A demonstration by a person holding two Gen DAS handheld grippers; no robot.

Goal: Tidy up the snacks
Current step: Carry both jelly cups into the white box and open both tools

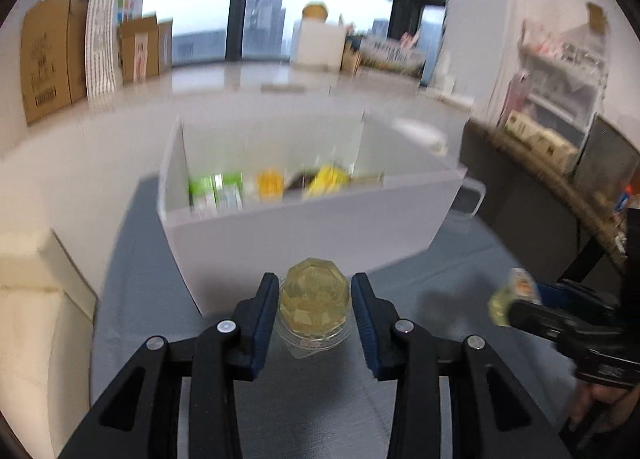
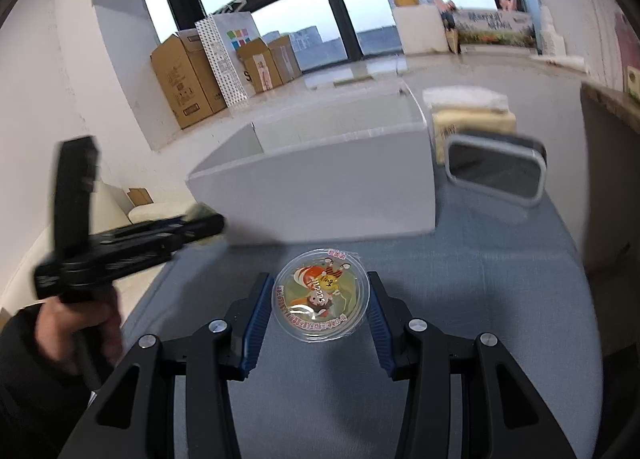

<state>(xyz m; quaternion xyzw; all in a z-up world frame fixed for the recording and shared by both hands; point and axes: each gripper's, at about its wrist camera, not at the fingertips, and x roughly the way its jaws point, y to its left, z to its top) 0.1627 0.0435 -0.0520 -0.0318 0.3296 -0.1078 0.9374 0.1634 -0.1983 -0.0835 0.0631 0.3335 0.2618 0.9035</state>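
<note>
Both grippers (image 1: pixel 315 313) (image 2: pixel 318 309) clamp jelly cups (image 1: pixel 314 309) (image 2: pixel 320 295) near white box (image 1: pixel 320 227)

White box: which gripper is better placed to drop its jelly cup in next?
Probably left: its gripper holds a jelly cup facing the white box opening.

Open blue tabletop (image 2: pixel 480 299) lies in front of the white box (image 2: pixel 320 195), whose front wall blocks a level approach; its open top gives entry from above. A clear lidded container (image 2: pixel 496 167) stands just beside the box's right side, narrowing passage there
</note>
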